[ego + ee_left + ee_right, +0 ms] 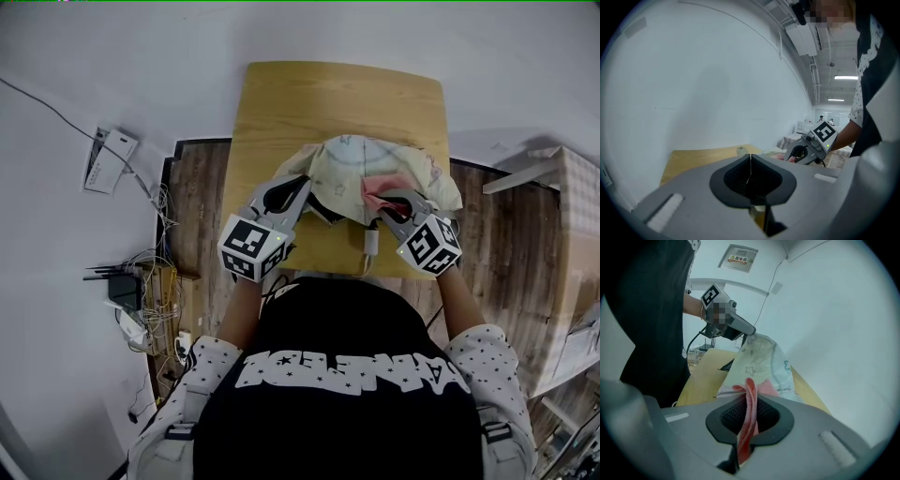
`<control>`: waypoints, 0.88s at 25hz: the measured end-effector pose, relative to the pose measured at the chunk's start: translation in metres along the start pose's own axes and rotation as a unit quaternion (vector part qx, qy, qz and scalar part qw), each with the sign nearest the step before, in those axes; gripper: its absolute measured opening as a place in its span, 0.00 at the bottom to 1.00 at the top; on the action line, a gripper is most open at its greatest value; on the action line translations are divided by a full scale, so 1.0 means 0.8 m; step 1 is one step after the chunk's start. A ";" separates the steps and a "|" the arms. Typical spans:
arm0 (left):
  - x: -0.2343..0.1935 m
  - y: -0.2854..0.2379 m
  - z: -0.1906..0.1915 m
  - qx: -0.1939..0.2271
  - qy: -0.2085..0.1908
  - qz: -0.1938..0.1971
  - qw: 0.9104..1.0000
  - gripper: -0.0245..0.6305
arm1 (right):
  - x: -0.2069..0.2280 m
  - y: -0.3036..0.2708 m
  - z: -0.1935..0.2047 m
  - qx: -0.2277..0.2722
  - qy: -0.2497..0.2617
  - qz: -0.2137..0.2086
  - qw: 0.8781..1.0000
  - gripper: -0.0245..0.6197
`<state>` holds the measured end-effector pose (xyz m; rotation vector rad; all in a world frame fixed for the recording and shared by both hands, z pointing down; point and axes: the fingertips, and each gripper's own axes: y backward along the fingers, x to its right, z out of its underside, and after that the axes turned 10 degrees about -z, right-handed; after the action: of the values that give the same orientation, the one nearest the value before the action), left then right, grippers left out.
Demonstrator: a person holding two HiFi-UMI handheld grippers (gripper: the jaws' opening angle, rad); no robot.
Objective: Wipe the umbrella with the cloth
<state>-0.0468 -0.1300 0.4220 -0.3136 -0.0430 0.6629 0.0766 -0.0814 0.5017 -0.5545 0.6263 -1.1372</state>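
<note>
A pale cream printed umbrella (349, 169) lies open and crumpled on the wooden table (328, 94). Its white handle (371, 242) points toward the person. My left gripper (305, 185) is shut on the canopy's near-left edge and holds it lifted, which the right gripper view shows as the left gripper (748, 335) pinching the umbrella (764, 362). My right gripper (385, 202) is shut on a pink cloth (382, 187) that rests on the canopy's right side. The cloth (751, 404) runs as a folded strip between its pads.
On the floor to the left lie a white box (111, 159) and a router with tangled cables (141, 291). A cardboard box (574, 253) stands at the right. The table's far half (337, 84) is bare wood against a white wall.
</note>
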 end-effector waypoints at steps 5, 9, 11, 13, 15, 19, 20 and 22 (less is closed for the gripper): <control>0.004 -0.003 -0.004 0.003 -0.003 0.006 1.000 0.05 | -0.017 -0.002 0.003 0.009 -0.014 -0.014 1.000 0.07; 0.008 -0.007 -0.008 0.004 -0.006 0.016 1.000 0.05 | -0.031 -0.005 0.003 0.019 -0.032 -0.025 0.999 0.07; 0.011 -0.009 -0.010 0.005 -0.007 0.020 1.000 0.05 | -0.034 -0.004 0.002 0.025 -0.038 -0.030 0.999 0.07; 0.018 -0.011 -0.012 0.007 -0.007 0.028 1.000 0.05 | -0.033 0.002 -0.002 0.041 -0.048 -0.025 0.998 0.07; 0.027 -0.014 -0.015 0.008 -0.009 0.041 0.999 0.05 | -0.026 0.015 -0.011 0.074 -0.072 -0.010 0.995 0.07; 0.050 -0.029 -0.026 0.015 -0.020 0.071 0.997 0.05 | -0.005 0.049 -0.023 0.132 -0.120 0.039 0.983 0.07; 0.056 -0.032 -0.029 0.017 -0.021 0.077 0.997 0.05 | 0.001 0.057 -0.024 0.140 -0.128 0.051 0.981 0.07; 0.068 -0.040 -0.033 0.020 -0.023 0.090 0.995 0.05 | 0.010 0.071 -0.025 0.155 -0.143 0.070 0.975 0.07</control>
<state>0.0188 -0.1281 0.4036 -0.2664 -0.0459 0.8487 0.1016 -0.0721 0.4473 -0.3877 0.2288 -0.9748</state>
